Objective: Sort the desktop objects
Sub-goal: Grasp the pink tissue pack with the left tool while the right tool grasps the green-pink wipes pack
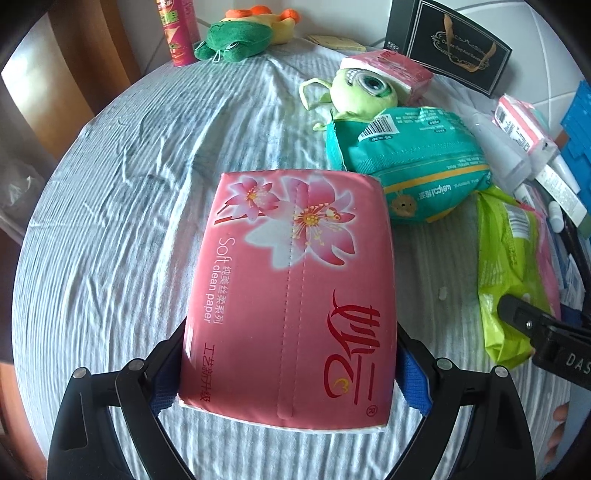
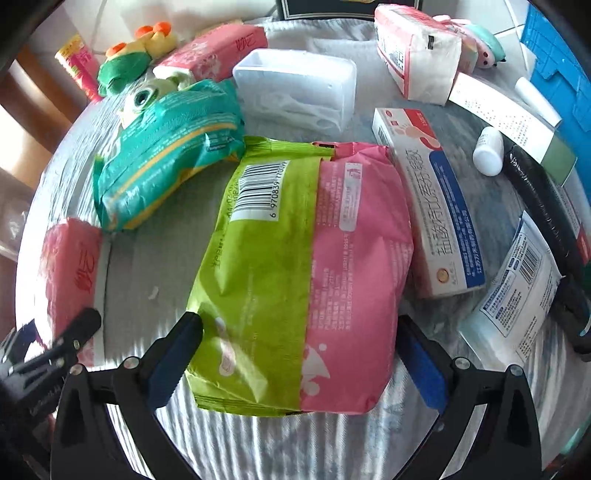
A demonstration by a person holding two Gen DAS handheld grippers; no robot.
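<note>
**both claws on soft packs, striped cloth desk**

left gripper (image 1: 288, 373) clamps the pink tissue pack (image 1: 291, 291) by its near end, blue pads pressed against both long sides; pack runs toward 12 o'clock from the claw, flower print at its far end; whether it rests on the striped cloth (image 1: 129, 221) or sits lifted cannot be told; teal wipes pack (image 1: 417, 162) lies at 1 o'clock of the tissue pack, just beside its far corner; one-eyed green plush (image 1: 362, 90) sits beyond the teal pack at 12 o'clock, touching it; green frog plush (image 1: 236, 38) and red spray can (image 1: 177, 31) stand well apart at 11 o'clock.

right gripper (image 2: 299, 350) straddles the green-and-pink pack (image 2: 295, 266), jaws set wide; left pad touches the green edge, right pad sits just beside the pink edge, contact there unclear; white-and-blue medicine box (image 2: 432, 206) lies at 3 o'clock, touching the pack; clear plastic box (image 2: 299, 92) at 12 o'clock, apart; white bottle (image 2: 489, 149) at 2 o'clock.
</note>
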